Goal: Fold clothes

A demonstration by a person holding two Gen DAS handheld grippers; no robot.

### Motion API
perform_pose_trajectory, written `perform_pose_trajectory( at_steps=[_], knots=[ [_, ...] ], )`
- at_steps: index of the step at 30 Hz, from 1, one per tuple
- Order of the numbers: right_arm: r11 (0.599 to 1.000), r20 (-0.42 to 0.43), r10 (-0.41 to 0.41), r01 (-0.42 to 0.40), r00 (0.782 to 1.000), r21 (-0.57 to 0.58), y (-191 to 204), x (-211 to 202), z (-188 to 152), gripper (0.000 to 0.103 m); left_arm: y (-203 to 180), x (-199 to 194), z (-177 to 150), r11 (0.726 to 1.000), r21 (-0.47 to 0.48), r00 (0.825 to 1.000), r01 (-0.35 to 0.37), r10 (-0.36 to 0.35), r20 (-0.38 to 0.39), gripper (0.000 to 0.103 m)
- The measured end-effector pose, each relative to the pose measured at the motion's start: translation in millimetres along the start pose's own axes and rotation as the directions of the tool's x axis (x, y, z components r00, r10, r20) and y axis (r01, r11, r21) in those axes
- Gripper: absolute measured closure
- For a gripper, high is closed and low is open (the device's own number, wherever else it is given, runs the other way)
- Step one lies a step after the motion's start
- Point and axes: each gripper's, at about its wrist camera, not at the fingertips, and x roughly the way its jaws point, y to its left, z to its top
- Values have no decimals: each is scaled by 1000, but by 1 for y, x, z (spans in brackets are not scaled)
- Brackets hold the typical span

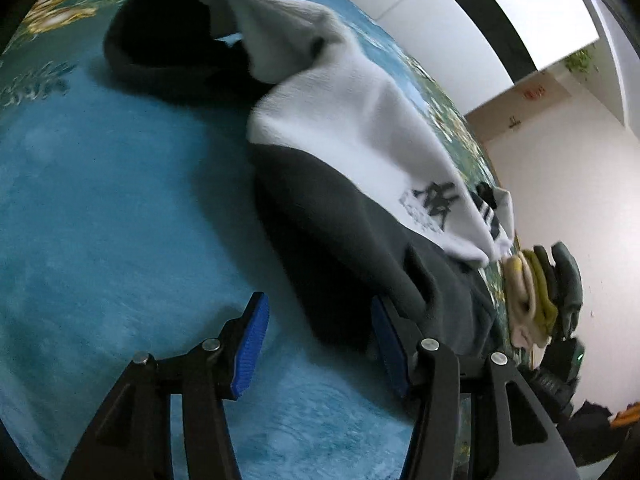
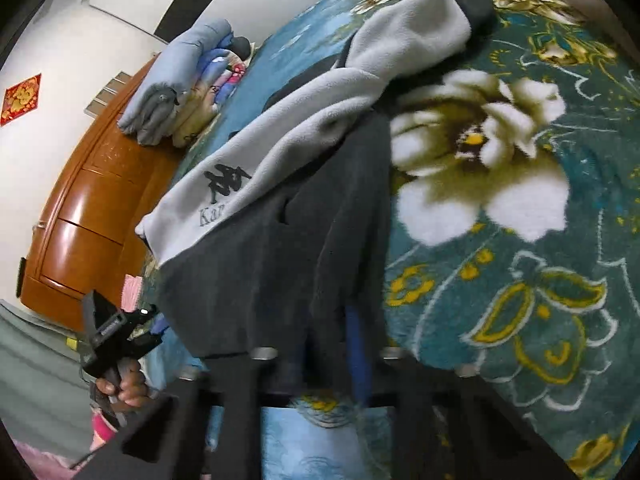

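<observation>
1. Grey-and-white fleece: the sweatshirt [image 2: 280,208] lies rumpled across a flowered blanket [image 2: 500,240] on the bed, a sleeve thrown over its body, no clean fold yet visible.
2. The right gripper [image 2: 332,344] is clamped on the sweatshirt's dark hem; the blue pads are nearly together with cloth bunched between them.
3. The left gripper [image 1: 316,344] stands about half open at the hem's other side, one pad against the dark cloth, nothing pinched.
4. Judged from this, folding has barely begun: smoothing, sleeves and the final folds remain.
5. Folded clothes [image 2: 184,92] are stacked at the bed's far edge beside a wooden cabinet [image 2: 88,216], well clear; the draped sleeve looks like the main obstacle.
</observation>
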Motion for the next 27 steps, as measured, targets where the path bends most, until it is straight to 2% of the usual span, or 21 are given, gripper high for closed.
perform_pose_trajectory(
  at_steps=[1,3,5,9,12,17,23,25,27],
  knots=[
    [999,52,40,-40,998,10,2,-12,7,91,-5,-1,-3,1000,16,1000,-1,1,1,49],
    [997,148,68,-74,987,38,1,-35,22,91,-15,0,-8,999,50,1000,0,0,-1,49],
    [997,198,49,-60,979,48,-1,-48,34,91,-26,3,-13,996,88,1000,-3,3,-7,49],
    [997,185,30,-43,982,68,-8,-43,35,91,-45,14,-15,973,205,995,-103,104,5,49],
    [995,170,22,-38,985,92,-16,-37,35,91,-55,23,-16,936,275,975,-220,216,42,49],
    [983,172,32,-62,985,171,-33,-30,35,91,-70,23,-26,874,393,958,-285,276,79,50],
    [981,181,34,-67,983,181,-31,-35,40,91,-65,24,-42,875,408,962,-259,273,26,50],
    [983,170,31,-61,985,174,-29,-33,40,91,-63,21,-46,862,420,955,-284,295,40,50],
    [983,161,28,-57,987,175,-27,-29,39,91,-63,25,-43,873,393,954,-289,296,44,50]
  ],
)
